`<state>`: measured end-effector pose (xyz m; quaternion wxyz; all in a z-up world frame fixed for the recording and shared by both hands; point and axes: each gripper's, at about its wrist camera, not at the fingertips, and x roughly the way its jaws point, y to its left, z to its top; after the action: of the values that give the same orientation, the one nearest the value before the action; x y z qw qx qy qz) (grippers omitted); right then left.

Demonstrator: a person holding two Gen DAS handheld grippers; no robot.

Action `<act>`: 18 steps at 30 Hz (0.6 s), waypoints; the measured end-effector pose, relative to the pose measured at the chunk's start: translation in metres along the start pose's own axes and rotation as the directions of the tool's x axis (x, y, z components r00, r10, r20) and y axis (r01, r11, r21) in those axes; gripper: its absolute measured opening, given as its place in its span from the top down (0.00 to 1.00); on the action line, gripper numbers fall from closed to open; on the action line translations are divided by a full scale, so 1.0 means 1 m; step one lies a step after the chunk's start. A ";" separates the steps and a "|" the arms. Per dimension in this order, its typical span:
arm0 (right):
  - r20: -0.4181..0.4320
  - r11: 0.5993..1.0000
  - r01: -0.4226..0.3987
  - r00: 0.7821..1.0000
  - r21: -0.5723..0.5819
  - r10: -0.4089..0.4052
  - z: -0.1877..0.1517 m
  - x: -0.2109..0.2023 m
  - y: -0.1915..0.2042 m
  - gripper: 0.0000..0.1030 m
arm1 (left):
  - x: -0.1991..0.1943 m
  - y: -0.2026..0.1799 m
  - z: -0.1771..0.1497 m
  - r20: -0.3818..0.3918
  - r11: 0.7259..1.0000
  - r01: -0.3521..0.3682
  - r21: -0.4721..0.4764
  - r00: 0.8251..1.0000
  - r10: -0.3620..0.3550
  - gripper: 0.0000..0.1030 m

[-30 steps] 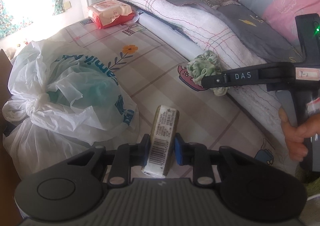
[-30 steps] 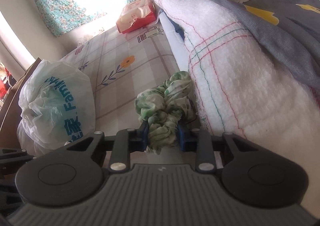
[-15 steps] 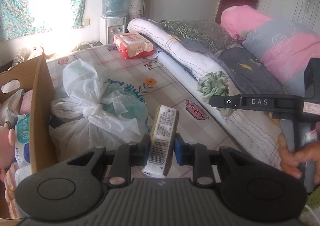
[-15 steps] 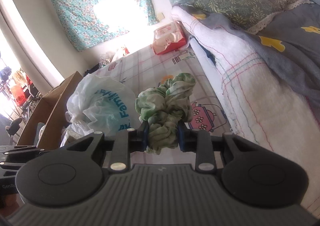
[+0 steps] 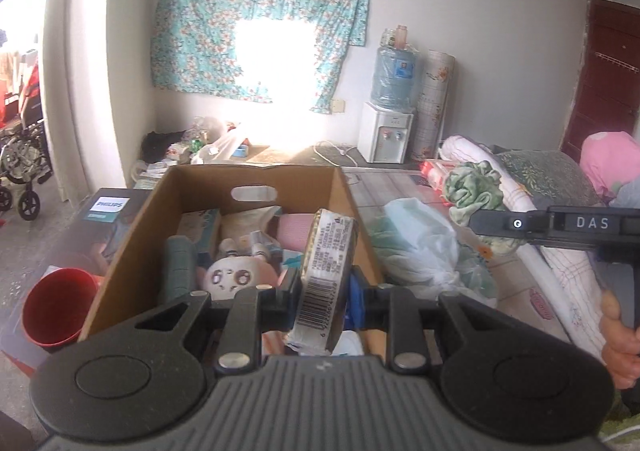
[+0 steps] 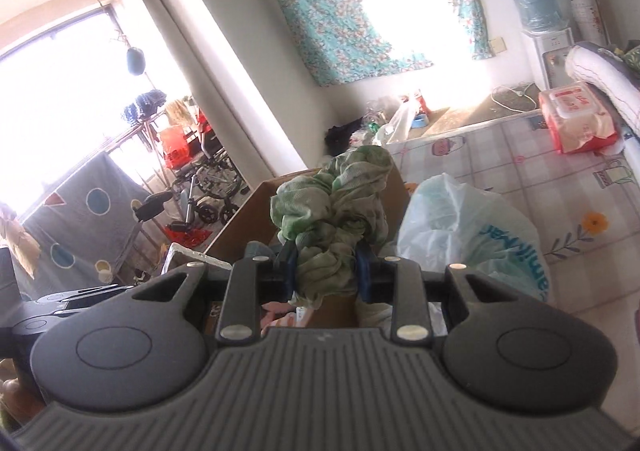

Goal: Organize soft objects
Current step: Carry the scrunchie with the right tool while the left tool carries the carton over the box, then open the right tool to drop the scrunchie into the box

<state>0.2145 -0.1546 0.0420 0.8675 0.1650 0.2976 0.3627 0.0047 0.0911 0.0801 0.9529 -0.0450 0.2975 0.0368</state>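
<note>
— Bedroom wall with a floral curtain (image 5: 260, 15) over a bright window, water dispenser (image 5: 387, 131) beside it. Changed since a second ago?

— Yes. Both views then aimed low at the patterned bedsheet and the quilt; now raised and swung round toward the open cardboard box (image 5: 132, 227) off the bed's edge. Box hidden a second ago, now filling the left view's middle.

— And the left gripper (image 5: 325, 283)?

— Clamped tight on a small wrapped packet (image 5: 326, 271), barcode end toward the camera, held upright over the box's near right corner.

— Right gripper (image 6: 327, 265)?

— Pinched on a bunched green scrunchie (image 6: 332, 203), fabric bulging above the pads. Seen from the left view, scrunchie (image 5: 472, 187) out to the right of the box, above the bedsheet (image 6: 500, 155), right hand (image 5: 620, 343) on the handle.

— Anything around or in the way?

— Box already crowded: round-faced plush toy (image 5: 232, 275), pink soft item (image 5: 296, 223), other packets. Tied white plastic bag (image 5: 420, 247) on the bed just beside the box's right wall, between scrunchie and box. Red cup (image 5: 56, 307) left of the box; red wipes pack (image 6: 576, 119) at the bed's far edge.
</note>
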 end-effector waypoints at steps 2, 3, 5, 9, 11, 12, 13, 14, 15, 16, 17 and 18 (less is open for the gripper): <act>-0.042 0.998 -0.053 0.998 -0.030 0.052 0.001 0.023 0.025 0.73 | -0.001 0.032 -0.001 -0.023 0.996 -0.072 -0.051 0.997 0.071 0.75; -0.068 0.996 -0.079 0.995 -0.040 0.076 0.000 0.035 0.038 0.73 | 0.000 0.046 -0.003 -0.037 0.992 -0.095 -0.078 0.995 0.093 0.75; -0.145 0.990 -0.129 0.982 -0.057 0.120 -0.003 0.065 0.065 0.73 | 0.003 0.071 -0.006 -0.065 0.983 -0.131 -0.127 0.990 0.124 0.74; -0.307 0.979 -0.183 0.940 -0.087 0.148 -0.016 0.120 0.110 0.73 | 0.010 0.099 -0.014 -0.105 0.973 -0.156 -0.169 0.985 0.140 0.74; -0.374 0.975 -0.191 0.918 -0.117 0.135 -0.025 0.142 0.131 0.72 | 0.016 0.105 -0.018 -0.130 0.975 -0.146 -0.170 0.984 0.125 0.74; -0.395 0.973 -0.192 0.910 -0.130 0.127 -0.029 0.150 0.139 0.72 | 0.019 0.107 -0.019 -0.138 0.976 -0.140 -0.169 0.984 0.117 0.74; -0.417 0.971 -0.194 0.901 -0.142 0.119 -0.032 0.158 0.147 0.72 | 0.024 0.109 -0.020 -0.149 0.977 -0.134 -0.168 0.983 0.110 0.74; -0.442 0.968 -0.199 0.890 -0.154 0.113 -0.035 0.166 0.156 0.72 | 0.027 0.111 -0.020 -0.157 0.976 -0.133 -0.171 0.982 0.106 0.74; -0.463 0.966 -0.201 0.880 -0.161 0.105 -0.039 0.174 0.162 0.71 | 0.029 0.113 -0.020 -0.161 0.976 -0.132 -0.173 0.982 0.104 0.74; -0.478 0.966 -0.201 0.873 -0.165 0.100 -0.041 0.179 0.166 0.70 | 0.030 0.116 -0.021 -0.162 0.975 -0.132 -0.176 0.981 0.103 0.74; -0.499 0.964 -0.205 0.861 -0.167 0.096 -0.043 0.186 0.169 0.69 | 0.030 0.119 -0.023 -0.162 0.974 -0.134 -0.180 0.981 0.105 0.74; -0.512 0.965 -0.205 0.854 -0.166 0.093 -0.046 0.191 0.171 0.69 | 0.032 0.122 -0.024 -0.163 0.974 -0.137 -0.182 0.981 0.107 0.74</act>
<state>0.2013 0.1043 0.0167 0.7424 -0.0067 0.4574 0.4894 0.0059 0.2108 0.0346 0.9146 -0.1209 0.3667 0.1204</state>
